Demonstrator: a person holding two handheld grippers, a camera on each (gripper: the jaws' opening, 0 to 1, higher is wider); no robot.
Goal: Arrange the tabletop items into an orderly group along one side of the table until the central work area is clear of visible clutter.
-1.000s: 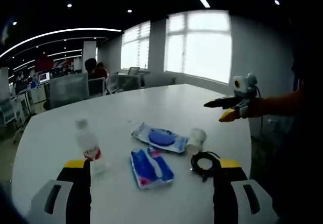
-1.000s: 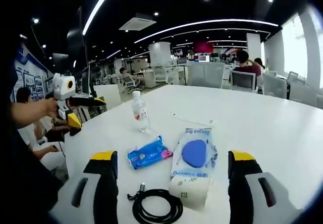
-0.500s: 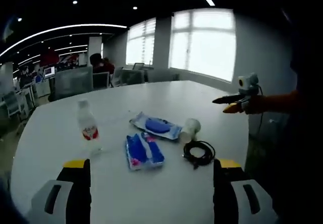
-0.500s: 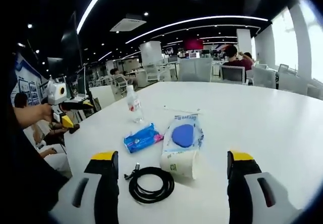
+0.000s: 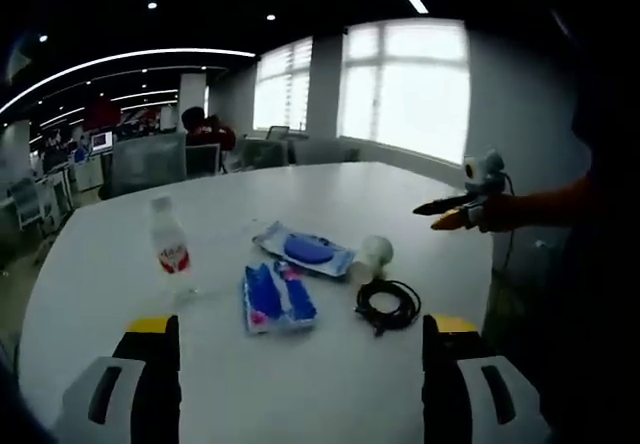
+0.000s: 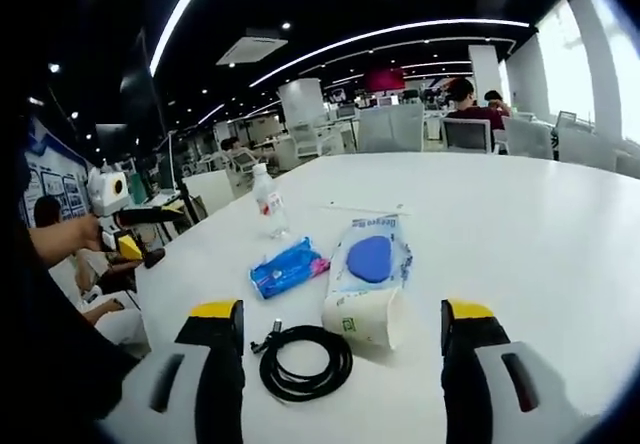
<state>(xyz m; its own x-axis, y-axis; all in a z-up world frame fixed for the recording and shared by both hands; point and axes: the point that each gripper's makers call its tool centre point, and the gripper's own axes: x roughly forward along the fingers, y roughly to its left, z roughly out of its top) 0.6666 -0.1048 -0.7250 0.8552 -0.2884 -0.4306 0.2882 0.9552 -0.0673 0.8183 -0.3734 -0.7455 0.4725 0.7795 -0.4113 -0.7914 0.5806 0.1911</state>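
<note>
Clutter sits grouped near one rounded end of the white table [image 5: 330, 189]: water bottle [image 5: 169, 247], blue tissue pack [image 5: 277, 296], wet-wipes pack [image 5: 304, 251], paper cup [image 5: 370, 258] and coiled black cable [image 5: 389, 305]. Bottle stands upright with a white cap and red label, apart from the rest. Tissue pack lies flat just beside the wipes pack; the cup lies on its side, its base against the edge of the wipes pack, and the cable coil lies just beside the cup toward the table edge. In the right gripper view the same set reads: cable [image 6: 305, 361] nearest, cup [image 6: 365, 315] on its side, wipes pack [image 6: 370, 258], tissue pack [image 6: 288, 267], bottle [image 6: 268, 200] farthest. Left gripper [image 5: 300, 364]: jaws spread wide, nothing between them, held above the table short of the items. Right gripper [image 6: 340, 364]: jaws likewise wide apart and empty, cable and cup lying ahead between them. Each gripper appears in the other's view, held off the table edge by a hand [image 5: 500, 211].
</note>
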